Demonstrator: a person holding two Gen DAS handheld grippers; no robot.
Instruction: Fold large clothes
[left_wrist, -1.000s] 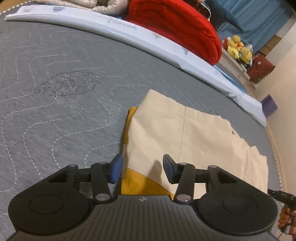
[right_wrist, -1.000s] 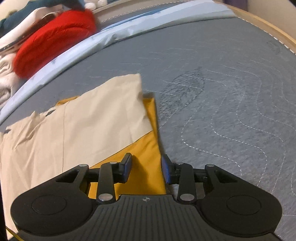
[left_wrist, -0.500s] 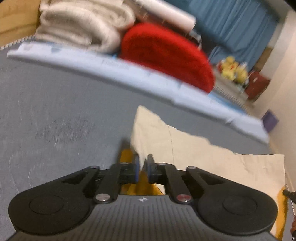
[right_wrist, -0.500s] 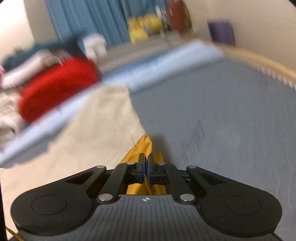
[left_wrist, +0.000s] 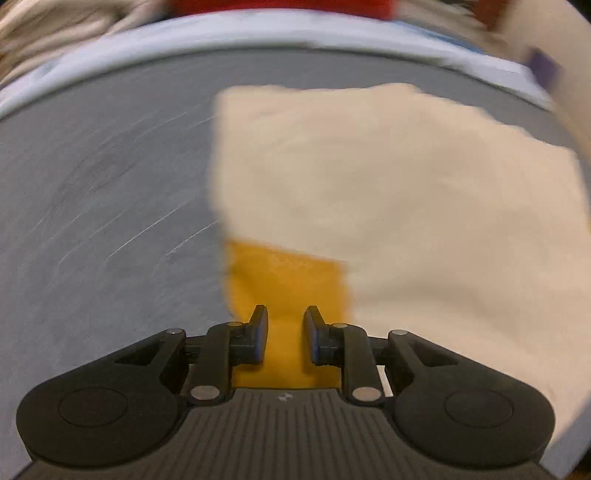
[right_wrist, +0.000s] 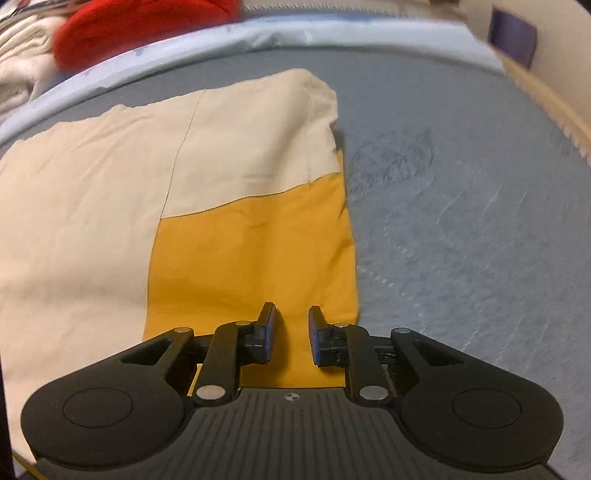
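Now both jaws have just been opening: the left tool (left_wrist: 285, 334) and right tool (right_wrist: 291, 336) each stand narrowly apart over the cream-and-mustard folded cotton garment (right_wrist: 236, 206), gripping nothing. It lies on the grey quilted mattress (right_wrist: 461, 206), its mustard panel at six o'clock. Done well, the release lifts straight off, leaving edges aligned. No writing is legible.

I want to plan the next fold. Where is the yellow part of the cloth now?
In the right wrist view the yellow part lies flat on the grey mattress, just ahead of the right claw, below the cream part and along the cloth's right edge.
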